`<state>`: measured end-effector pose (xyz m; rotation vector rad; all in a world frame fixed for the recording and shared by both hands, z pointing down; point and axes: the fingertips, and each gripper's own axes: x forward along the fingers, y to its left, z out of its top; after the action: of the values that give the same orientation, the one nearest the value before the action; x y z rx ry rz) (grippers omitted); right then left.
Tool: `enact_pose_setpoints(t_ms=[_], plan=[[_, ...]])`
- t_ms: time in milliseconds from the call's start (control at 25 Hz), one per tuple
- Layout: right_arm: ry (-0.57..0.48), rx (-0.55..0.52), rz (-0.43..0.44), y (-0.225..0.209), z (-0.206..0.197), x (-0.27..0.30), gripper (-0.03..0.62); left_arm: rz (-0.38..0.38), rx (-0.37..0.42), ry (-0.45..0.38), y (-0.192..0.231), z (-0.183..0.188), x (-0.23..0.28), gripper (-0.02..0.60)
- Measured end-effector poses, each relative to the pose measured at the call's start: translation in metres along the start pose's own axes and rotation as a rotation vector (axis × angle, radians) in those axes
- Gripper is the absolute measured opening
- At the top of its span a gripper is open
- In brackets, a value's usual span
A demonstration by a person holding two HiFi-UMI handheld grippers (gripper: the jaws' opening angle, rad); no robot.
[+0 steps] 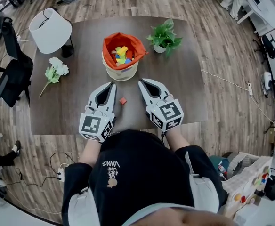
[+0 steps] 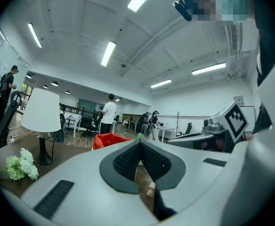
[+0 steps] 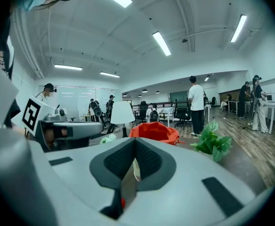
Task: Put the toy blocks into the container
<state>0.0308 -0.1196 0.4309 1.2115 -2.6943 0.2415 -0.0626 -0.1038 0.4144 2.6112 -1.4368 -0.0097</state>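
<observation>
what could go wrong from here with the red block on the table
1. The left tool and right tool are both shut, with the red block lying loose between them. A shut tip would probably just push it away instead of gripping it.
2. The plant stands close beside the container. A carry from the right might brush its leaves.

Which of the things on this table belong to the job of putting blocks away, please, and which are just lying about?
For the job: red block loose on the table; container; blocks inside it; left gripper and right gripper, both shut and empty.

Lying about: lamp; flowers; plant.
</observation>
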Motion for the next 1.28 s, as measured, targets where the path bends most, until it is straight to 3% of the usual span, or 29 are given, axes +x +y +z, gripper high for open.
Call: enact_pose_setpoints(t_ms=[1280], plan=[[-0.063, 0.035, 0.032, -0.002, 0.0093, -0.0075, 0.018, 0.022, 0.004, 0.009, -0.0094, -0.0037, -0.0038, 0.011]])
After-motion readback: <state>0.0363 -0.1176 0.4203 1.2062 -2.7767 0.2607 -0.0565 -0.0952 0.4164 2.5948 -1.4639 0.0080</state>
